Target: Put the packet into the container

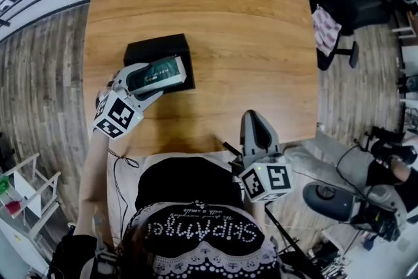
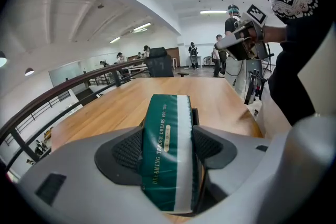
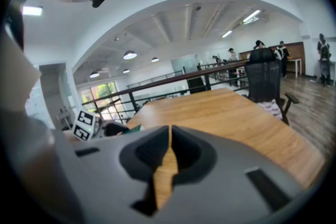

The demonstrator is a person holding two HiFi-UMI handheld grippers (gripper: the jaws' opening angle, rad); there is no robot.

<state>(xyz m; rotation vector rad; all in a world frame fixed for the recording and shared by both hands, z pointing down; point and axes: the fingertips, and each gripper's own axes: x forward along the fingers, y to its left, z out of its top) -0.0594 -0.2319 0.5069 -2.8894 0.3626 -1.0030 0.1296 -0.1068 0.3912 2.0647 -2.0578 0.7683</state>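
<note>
Jaws of left gripper clamped on packet, held over container at counter's 9 o'clock; lowering, release remain. Right gripper jaws pressed together, empty, at 5 o'clock.

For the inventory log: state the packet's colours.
Packet: dark green, white band, gold lettering; best in the left gripper view.

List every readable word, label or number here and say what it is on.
"DREAMING TENDER DREAMS FOR YOU": on the green and white packet held in the left gripper.
Gold oval label on that packet: too small to read.
White print on the person's black shirt: upside down, not legible.
Square markers on the gripper cubes: patterns only.
</note>
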